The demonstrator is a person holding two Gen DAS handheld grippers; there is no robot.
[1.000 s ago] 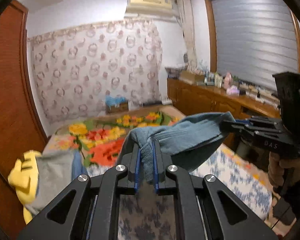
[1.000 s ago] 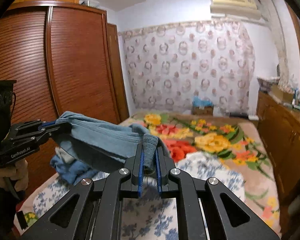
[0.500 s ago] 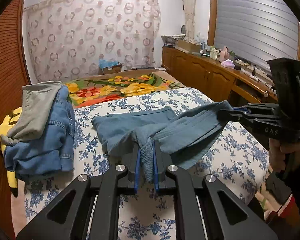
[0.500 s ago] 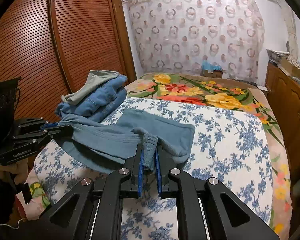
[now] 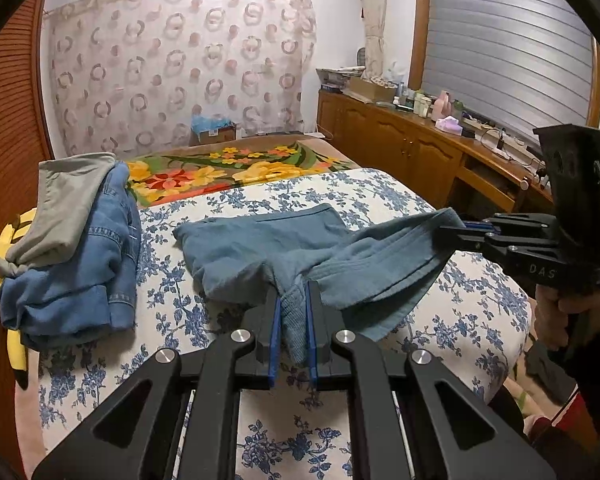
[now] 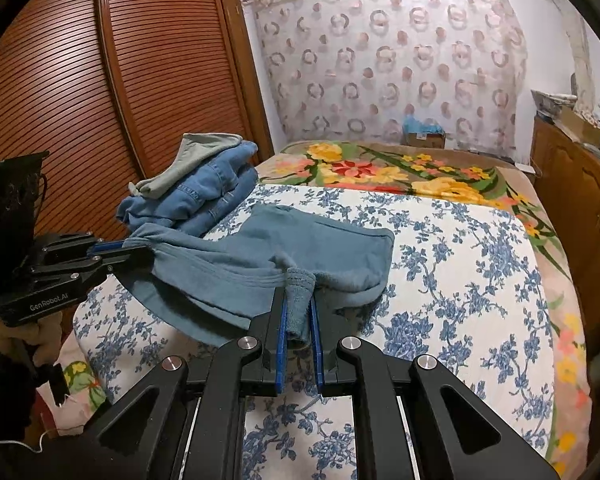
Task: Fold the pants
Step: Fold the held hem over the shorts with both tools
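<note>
Blue-grey cotton pants [image 5: 260,248] lie partly spread on the blue-floral bedsheet [image 5: 480,312], their near edge hidden behind the left gripper [image 5: 292,320] and right gripper [image 6: 298,320], each pinching the waistband (fabric bunched between pads). Open sheet lies right; folded denim stack [image 5: 80,272] crowds the left edge.

Right tongs [image 6: 299,312] clamping blue pants [image 6: 300,240], floral bedsheet [image 6: 460,280]

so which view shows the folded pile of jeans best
The left wrist view: the pile of jeans lies close and large, grey garment on top and yellow cloth beneath both visible. In the right wrist view the pile is smaller and farther off, its near end partly behind the held blue pants.
</note>
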